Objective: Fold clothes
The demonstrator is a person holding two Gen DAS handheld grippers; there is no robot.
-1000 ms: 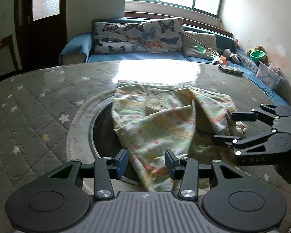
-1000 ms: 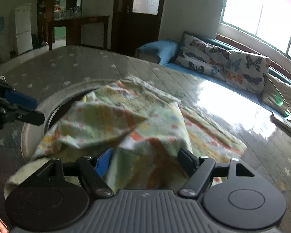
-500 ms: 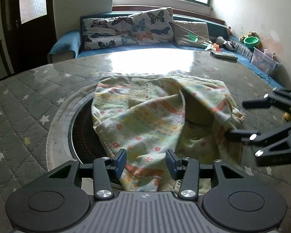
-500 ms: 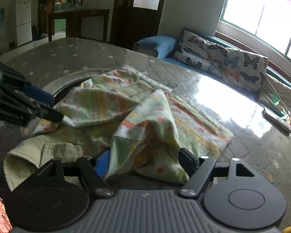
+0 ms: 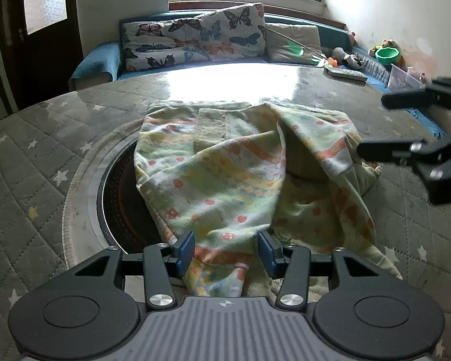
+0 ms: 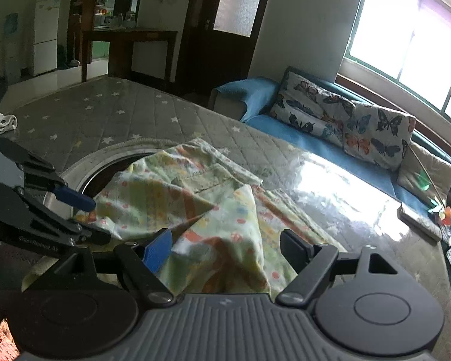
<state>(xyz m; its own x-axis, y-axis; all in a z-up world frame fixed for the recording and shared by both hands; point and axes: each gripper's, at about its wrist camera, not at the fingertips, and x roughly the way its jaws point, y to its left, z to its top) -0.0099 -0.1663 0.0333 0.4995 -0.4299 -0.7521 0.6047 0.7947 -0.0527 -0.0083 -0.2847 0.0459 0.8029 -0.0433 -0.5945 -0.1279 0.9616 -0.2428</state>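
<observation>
Currently the left tool (image 5: 225,248) is hovering low at the near hem of the garment (image 5: 225,174), its blue-padded fingers (image 5: 185,245) spread wide with a bunch of printed cloth lying between them. The cloth is passing through the gap rather than being pinched, so this tool is released, though the fabric hides whether either pad is touching it. The right tool (image 6: 228,248) is likewise sitting with its jaws parted, straddling a raised ridge of the same garment at its right-hand edge; nothing is being clamped there either.

Both tools are sitting at opposite edges of the cloth, which seems to be the point: two separated corners let a fold be lifted evenly instead of dragging the fabric into a heap. From the left wrist view the right tool (image 5: 372,126) is reaching in from the right side, its lower finger just beside the rumpled flank.

The garment itself, pale green with orange and yellow prints, is lying crumpled on the quilted, star-patterned desk (image 5: 30,156), partly draped over a dark round recess (image 5: 120,201) in the surface. One flap is already doubled over the middle, so folding looks begun but far from tidy. Beyond the desk a blue sofa (image 6: 261,96) with butterfly cushions (image 5: 195,36) is standing under the window.
</observation>
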